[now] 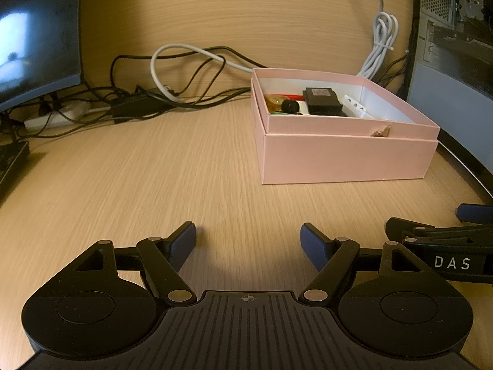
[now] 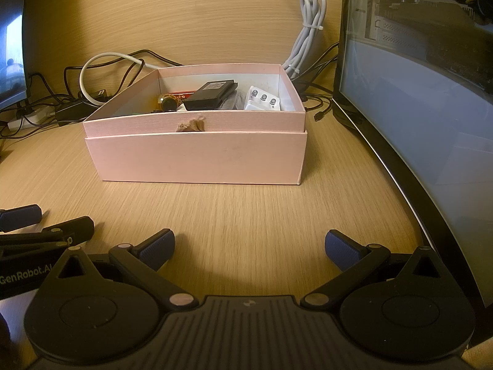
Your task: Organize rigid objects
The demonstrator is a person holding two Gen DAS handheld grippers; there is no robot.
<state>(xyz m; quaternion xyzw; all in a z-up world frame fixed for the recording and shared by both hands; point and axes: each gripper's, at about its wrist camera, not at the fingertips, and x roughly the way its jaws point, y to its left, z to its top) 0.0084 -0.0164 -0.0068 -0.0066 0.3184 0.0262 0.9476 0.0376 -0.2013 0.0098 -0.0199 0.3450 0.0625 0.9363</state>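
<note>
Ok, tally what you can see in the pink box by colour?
Black: 2, a flat block and a round piece
White: 1, a part with three studs
Red: 1, a strip
Green: 1, a bit
Amber: 1, partly hidden
Total: 6 seen in the box; more may be hidden.

Bare desk [image 2: 246, 209] is left between the grippers and the pink box [image 2: 197, 157]; cables [image 1: 185, 92] and a monitor [image 2: 416, 123] crowd behind and right.

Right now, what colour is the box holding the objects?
Pale pink outside, white inside: the box shows best in the right wrist view.
</note>
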